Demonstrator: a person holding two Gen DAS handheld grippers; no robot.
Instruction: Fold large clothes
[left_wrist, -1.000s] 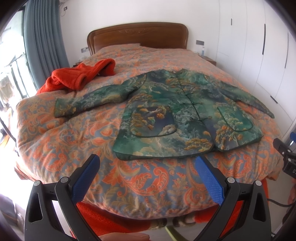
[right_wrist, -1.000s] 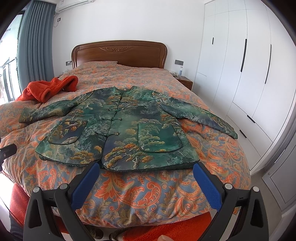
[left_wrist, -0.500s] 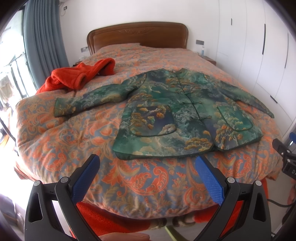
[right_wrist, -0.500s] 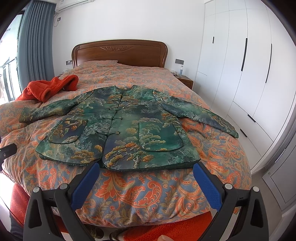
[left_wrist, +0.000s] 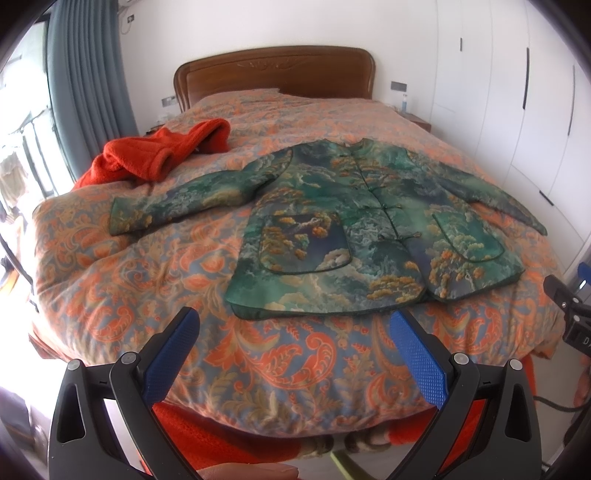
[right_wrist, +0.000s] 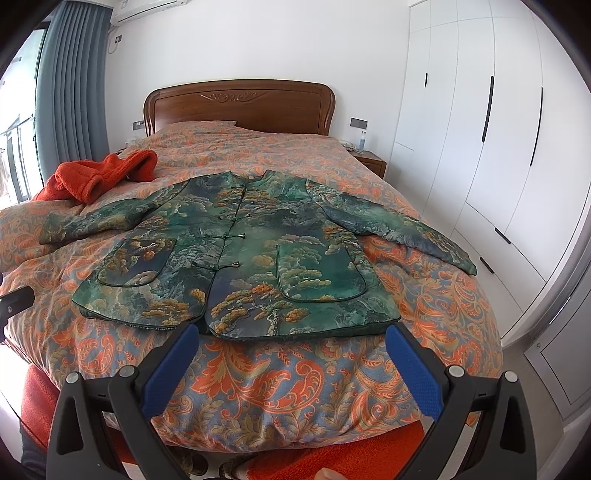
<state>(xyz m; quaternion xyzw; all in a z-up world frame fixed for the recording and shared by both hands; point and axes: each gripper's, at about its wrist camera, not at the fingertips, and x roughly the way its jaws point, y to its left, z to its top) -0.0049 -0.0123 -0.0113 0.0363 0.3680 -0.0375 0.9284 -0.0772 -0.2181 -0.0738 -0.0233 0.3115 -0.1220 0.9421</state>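
Observation:
A green jacket (left_wrist: 354, 229) (right_wrist: 251, 254) printed with trees and clouds lies flat and face up on the bed, buttoned, with both sleeves spread out to the sides. Its hem faces me. My left gripper (left_wrist: 295, 350) hovers open in front of the hem's left half, above the quilt, holding nothing. My right gripper (right_wrist: 291, 354) is open too, just short of the hem's right half, with nothing between its blue pads (right_wrist: 413, 373). The right gripper's black body shows at the right edge of the left wrist view.
An orange fleece garment (left_wrist: 159, 155) (right_wrist: 96, 177) lies crumpled at the bed's left. The orange patterned quilt (left_wrist: 155, 280) (right_wrist: 436, 306) covers the bed, with a wooden headboard (right_wrist: 240, 107) behind. White wardrobes (right_wrist: 480, 129) line the right wall, a curtain (left_wrist: 85, 74) hangs left.
Both grippers have crept slightly closer to the bed; the jacket's hem sits a little nearer the fingertips. Nothing on the bed has moved.

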